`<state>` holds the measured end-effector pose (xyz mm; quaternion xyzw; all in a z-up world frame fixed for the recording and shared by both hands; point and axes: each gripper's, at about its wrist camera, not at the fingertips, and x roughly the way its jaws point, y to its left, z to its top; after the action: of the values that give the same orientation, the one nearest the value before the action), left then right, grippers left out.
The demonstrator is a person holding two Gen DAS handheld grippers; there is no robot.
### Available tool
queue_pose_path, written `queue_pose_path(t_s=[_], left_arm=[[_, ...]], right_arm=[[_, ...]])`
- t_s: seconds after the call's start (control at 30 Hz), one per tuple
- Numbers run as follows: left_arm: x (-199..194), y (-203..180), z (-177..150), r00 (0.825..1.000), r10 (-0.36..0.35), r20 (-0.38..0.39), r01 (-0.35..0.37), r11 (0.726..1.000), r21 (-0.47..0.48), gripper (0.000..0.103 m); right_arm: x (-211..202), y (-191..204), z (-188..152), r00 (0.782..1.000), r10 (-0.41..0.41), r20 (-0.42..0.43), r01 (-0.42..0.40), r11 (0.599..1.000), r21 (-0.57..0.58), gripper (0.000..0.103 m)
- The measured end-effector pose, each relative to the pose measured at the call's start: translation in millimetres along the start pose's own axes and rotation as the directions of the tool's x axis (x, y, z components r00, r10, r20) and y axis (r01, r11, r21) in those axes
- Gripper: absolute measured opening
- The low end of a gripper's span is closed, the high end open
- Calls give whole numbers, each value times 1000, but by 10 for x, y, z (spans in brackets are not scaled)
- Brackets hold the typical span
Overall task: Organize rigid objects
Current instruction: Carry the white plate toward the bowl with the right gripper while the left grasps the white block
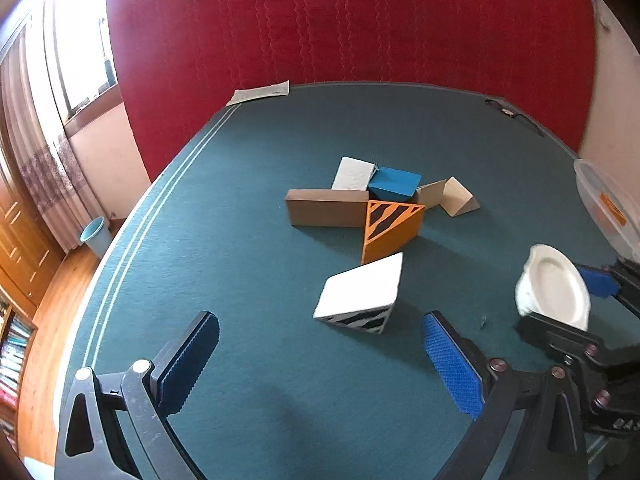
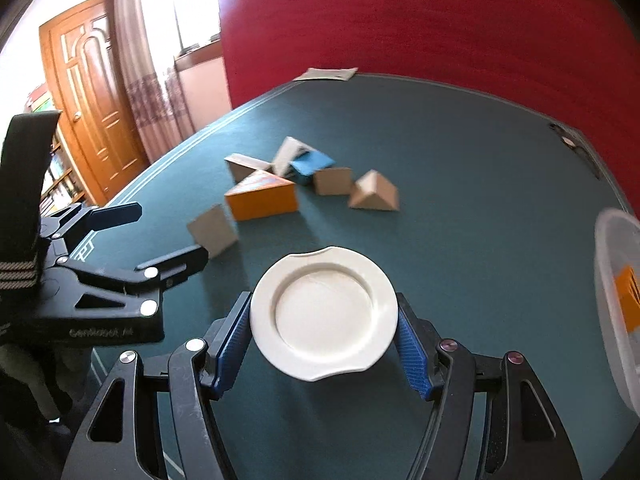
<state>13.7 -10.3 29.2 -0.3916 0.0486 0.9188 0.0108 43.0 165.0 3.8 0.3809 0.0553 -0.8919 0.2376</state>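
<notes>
My right gripper [image 2: 324, 316] is shut on a small white plate [image 2: 324, 312], held by its rim above the green table; the plate also shows in the left wrist view [image 1: 554, 286]. My left gripper [image 1: 320, 364] is open and empty above the table, just short of a white wedge block with black stripes [image 1: 360, 292]. Beyond it lie an orange striped wedge [image 1: 390, 226], a long brown block [image 1: 326, 208], a blue block [image 1: 394, 184], a white block [image 1: 354, 174] and tan wedges [image 1: 456, 196]. The left gripper also shows in the right wrist view [image 2: 160, 236].
A clear plastic tub [image 2: 616, 296] stands at the table's right edge, with something orange inside. A paper sheet [image 1: 260, 93] lies at the far edge against the red wall. A light blue bin [image 1: 94, 236] stands on the wooden floor to the left.
</notes>
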Motion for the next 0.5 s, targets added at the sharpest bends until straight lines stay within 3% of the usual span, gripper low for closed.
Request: queue_pose_path(t_s=[0.33, 0.5], left_arm=[[263, 48, 164, 995, 70, -72, -81, 983, -166, 103], [320, 27, 186, 992, 97, -84, -112, 974, -198, 102]], right_arm=[[-132, -283, -52, 999, -25, 31, 23, 998, 62, 67], [-137, -277, -49, 999, -24, 37, 22, 998, 59, 67]])
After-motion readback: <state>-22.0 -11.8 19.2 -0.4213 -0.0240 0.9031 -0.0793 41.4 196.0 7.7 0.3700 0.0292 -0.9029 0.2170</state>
